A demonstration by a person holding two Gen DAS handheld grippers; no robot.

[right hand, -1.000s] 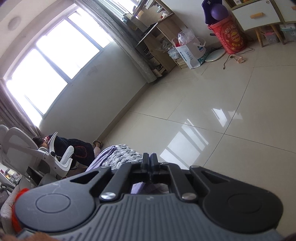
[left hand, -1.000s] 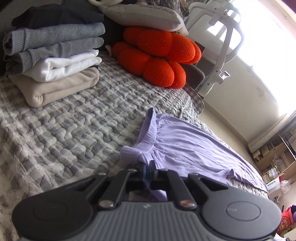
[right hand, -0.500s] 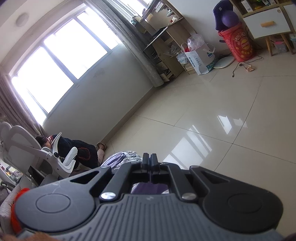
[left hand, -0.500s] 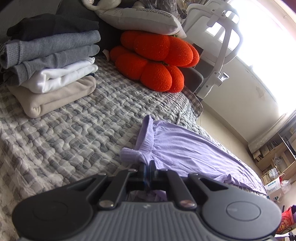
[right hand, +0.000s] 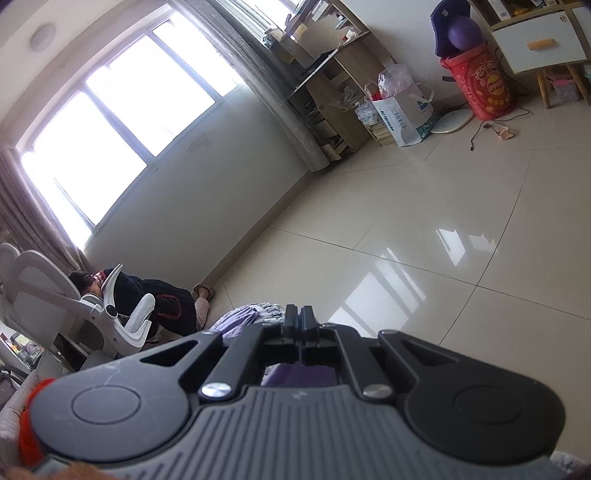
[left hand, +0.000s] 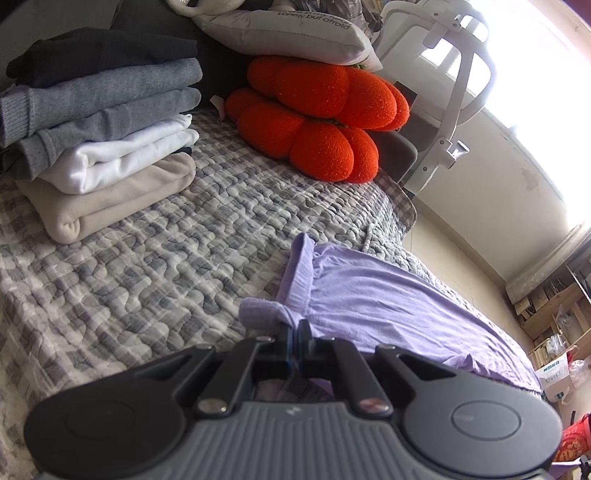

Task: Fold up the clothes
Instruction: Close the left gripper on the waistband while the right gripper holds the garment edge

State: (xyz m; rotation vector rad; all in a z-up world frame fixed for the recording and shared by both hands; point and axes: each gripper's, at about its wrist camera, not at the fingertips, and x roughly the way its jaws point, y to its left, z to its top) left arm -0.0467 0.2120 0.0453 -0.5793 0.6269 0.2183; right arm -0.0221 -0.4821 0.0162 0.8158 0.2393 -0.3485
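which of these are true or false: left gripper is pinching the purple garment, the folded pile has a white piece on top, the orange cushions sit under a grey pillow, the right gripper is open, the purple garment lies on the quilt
1. The left gripper is pinching the purple garment. True.
2. The folded pile has a white piece on top. False: a black piece is on top; the white one lies lower, above the beige one.
3. The orange cushions sit under a grey pillow. True.
4. The right gripper is open. False: its fingers are shut, with purple cloth showing beneath them.
5. The purple garment lies on the quilt. True.
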